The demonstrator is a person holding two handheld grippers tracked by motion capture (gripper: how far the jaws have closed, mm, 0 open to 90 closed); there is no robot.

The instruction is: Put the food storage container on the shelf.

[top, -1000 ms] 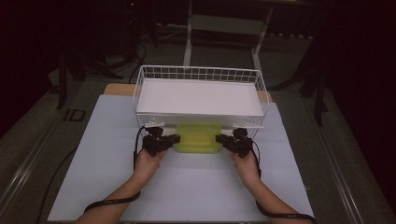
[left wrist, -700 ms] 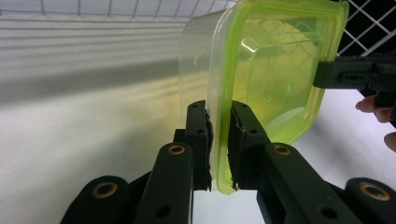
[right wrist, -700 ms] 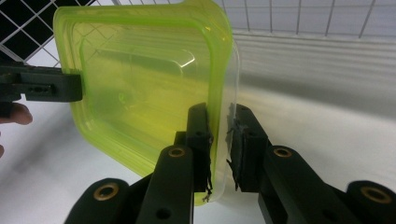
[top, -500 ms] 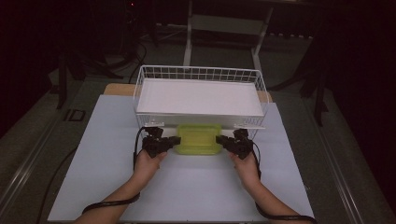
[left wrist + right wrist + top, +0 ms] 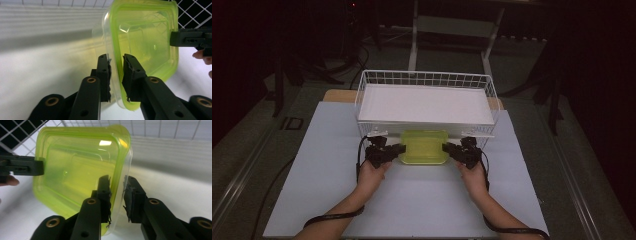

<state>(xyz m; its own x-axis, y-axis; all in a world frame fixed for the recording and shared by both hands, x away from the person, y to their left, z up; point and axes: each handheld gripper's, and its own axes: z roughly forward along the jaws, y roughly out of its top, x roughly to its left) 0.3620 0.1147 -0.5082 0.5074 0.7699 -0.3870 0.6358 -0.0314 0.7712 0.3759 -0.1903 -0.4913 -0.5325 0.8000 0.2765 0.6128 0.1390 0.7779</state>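
Observation:
A translucent yellow-green plastic container (image 5: 424, 147) lies on the white table just in front of a wire basket. My left gripper (image 5: 401, 149) is at its left side and my right gripper (image 5: 446, 148) at its right side. In the left gripper view the container's (image 5: 142, 37) rim runs between my left gripper's (image 5: 115, 57) jaws, which have just been opening, with small gaps to the pads. In the right gripper view the container's (image 5: 75, 170) wall likewise passes between my right gripper's (image 5: 118, 180) jaws, also just opening and open.
The white wire basket (image 5: 424, 76) stands directly behind the container, with a flat white panel (image 5: 424, 105) across it. The white table sheet (image 5: 412, 200) stretches toward the person's side. Both forearms come in from the bottom edge. Dark floor and stands surround the table.
Neither hand nor the container has visibly shifted across the high-view frames.

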